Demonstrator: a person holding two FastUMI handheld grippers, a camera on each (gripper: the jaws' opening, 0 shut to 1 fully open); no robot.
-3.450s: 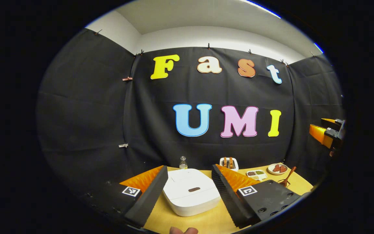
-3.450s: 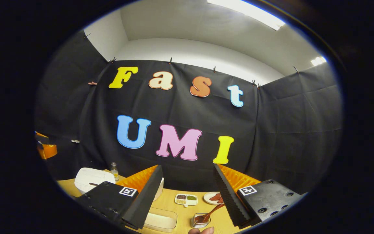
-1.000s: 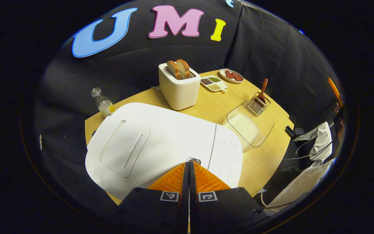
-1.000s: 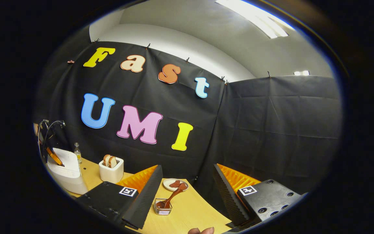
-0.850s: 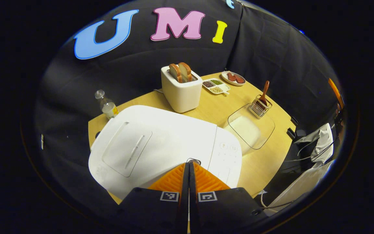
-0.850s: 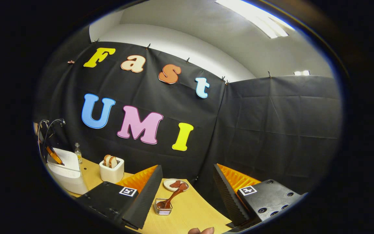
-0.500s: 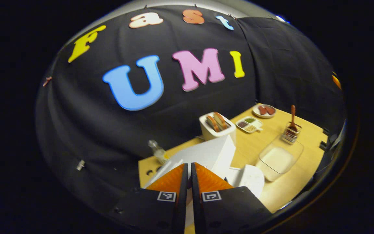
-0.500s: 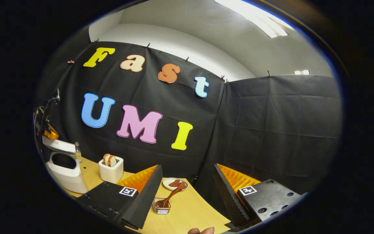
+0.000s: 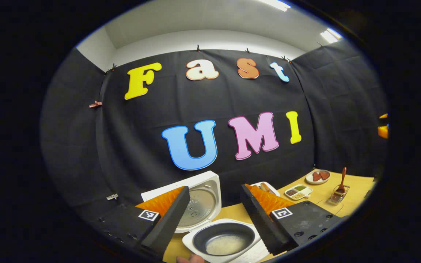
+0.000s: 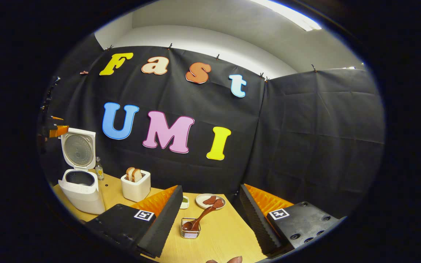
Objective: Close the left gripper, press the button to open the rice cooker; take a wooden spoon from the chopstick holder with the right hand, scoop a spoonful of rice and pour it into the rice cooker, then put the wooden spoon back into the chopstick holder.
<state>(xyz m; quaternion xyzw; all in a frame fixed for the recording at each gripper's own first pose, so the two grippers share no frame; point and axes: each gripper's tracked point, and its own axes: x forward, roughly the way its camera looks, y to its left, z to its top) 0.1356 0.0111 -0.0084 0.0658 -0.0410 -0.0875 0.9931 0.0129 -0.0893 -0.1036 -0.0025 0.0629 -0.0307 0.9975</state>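
The rice cooker (image 9: 220,237) is standing open at the surface's (image 10: 221,233) left end, lid upright, its dark pot holding some rice. Right of the cooker, past the toaster (image 10: 135,188), the wooden spoon (image 10: 202,215) is leaning in the chopstick holder (image 10: 190,230) with bare surface around it. The left gripper (image 9: 212,215) and right gripper (image 10: 210,219) are both hovering with jaws released, gripping nothing.

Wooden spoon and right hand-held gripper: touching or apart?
Apart. The right gripper view shows the wooden spoon standing in its holder on the table, between the open fingers of the right hand-held gripper, touching neither.
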